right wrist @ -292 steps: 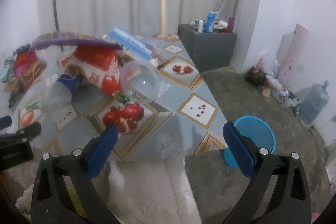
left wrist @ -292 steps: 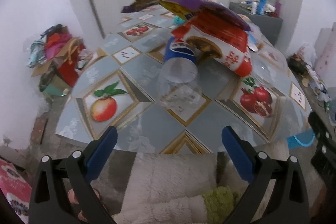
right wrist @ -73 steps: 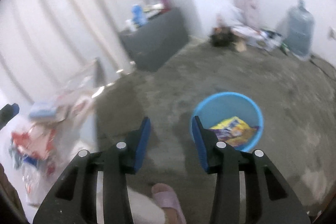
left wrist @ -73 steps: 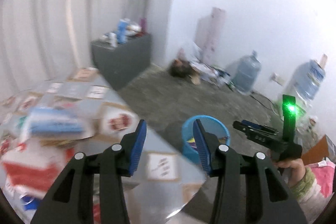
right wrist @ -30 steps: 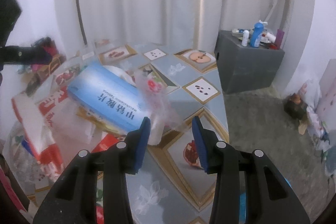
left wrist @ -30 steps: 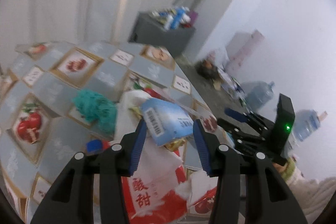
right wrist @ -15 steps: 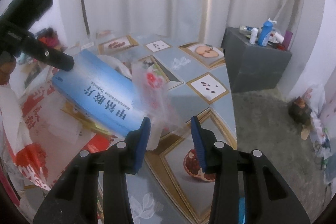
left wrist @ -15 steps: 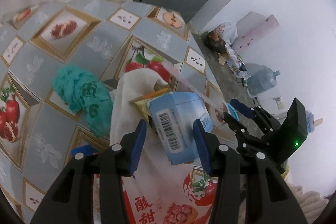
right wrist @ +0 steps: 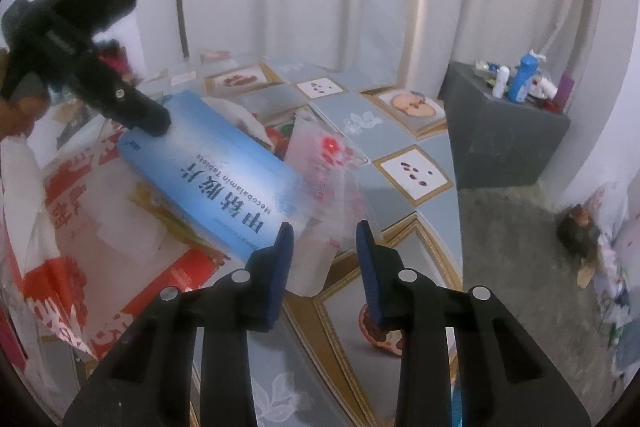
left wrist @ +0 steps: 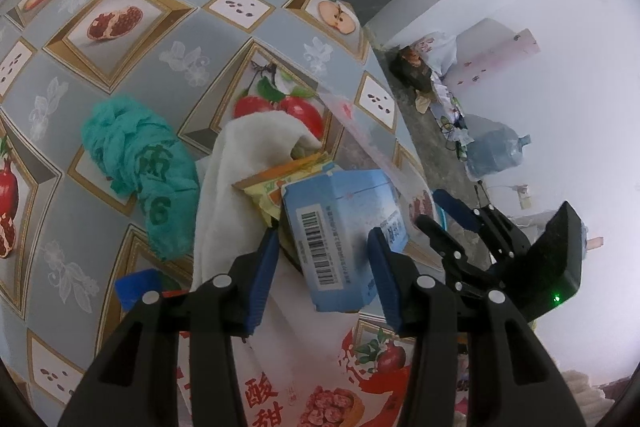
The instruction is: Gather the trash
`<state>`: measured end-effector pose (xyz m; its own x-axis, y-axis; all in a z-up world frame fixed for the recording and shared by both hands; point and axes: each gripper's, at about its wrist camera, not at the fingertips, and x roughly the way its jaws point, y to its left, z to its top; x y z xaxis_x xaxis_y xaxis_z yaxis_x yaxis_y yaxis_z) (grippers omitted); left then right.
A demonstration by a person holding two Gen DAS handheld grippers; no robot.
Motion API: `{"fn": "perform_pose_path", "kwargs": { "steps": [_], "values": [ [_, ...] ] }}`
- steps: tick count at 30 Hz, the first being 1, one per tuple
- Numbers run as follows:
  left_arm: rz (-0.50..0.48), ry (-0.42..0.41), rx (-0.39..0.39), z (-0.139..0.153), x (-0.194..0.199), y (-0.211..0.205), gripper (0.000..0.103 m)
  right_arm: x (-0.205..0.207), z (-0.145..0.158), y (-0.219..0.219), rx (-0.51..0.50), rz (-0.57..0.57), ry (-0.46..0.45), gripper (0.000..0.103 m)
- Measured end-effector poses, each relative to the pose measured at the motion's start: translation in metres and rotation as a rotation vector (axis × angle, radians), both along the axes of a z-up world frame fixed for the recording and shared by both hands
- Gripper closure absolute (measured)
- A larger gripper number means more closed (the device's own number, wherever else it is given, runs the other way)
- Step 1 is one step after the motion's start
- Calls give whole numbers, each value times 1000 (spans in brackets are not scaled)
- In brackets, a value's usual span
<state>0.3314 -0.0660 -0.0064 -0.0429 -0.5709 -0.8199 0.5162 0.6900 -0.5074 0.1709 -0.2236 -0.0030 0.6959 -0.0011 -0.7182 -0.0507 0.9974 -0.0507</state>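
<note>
A blue medicine box (left wrist: 344, 227) lies on a pile of trash on the table; it also shows in the right wrist view (right wrist: 208, 179). My left gripper (left wrist: 324, 275) is open with its jaws on either side of the box's near end. My right gripper (right wrist: 324, 259) is open, its jaws around the lower edge of a clear plastic wrapper with red print (right wrist: 328, 179). The wrapper leans against the blue box. Under the box lie a yellow snack packet (left wrist: 272, 187), a white cloth (left wrist: 248, 147) and a red-and-white bag (left wrist: 304, 387). The right gripper also shows in the left wrist view (left wrist: 444, 215).
A teal plastic bag (left wrist: 140, 155) lies on the fruit-patterned tablecloth (left wrist: 168, 11) left of the pile. A grey cabinet (right wrist: 504, 143) with bottles stands at the back by the curtain. Clutter and water jugs (left wrist: 492, 151) lie on the floor by the wall.
Both grippers have moved closer to the pile. My left jaws now straddle the blue box's end, and my right jaws have come up around the clear wrapper.
</note>
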Motion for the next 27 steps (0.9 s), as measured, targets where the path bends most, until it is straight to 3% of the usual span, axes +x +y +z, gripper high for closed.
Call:
{"fn": "perform_pose_path", "kwargs": {
  "steps": [8,12,17,27],
  "values": [
    [-9,-25,13,1,-2,-3,58,6,-10,-8,-45,-10,21,79],
    [-5,-29,7,3,-3,-1,64,11,-15,-12,-66,-14,24,83],
    [-6,-36,-2,6,-4,-1,69,16,-21,-16,-59,-18,33,100],
    [-9,-76,-3,10,-10,-3,71,9,-16,-19,-32,-21,-1,103]
  ]
}}
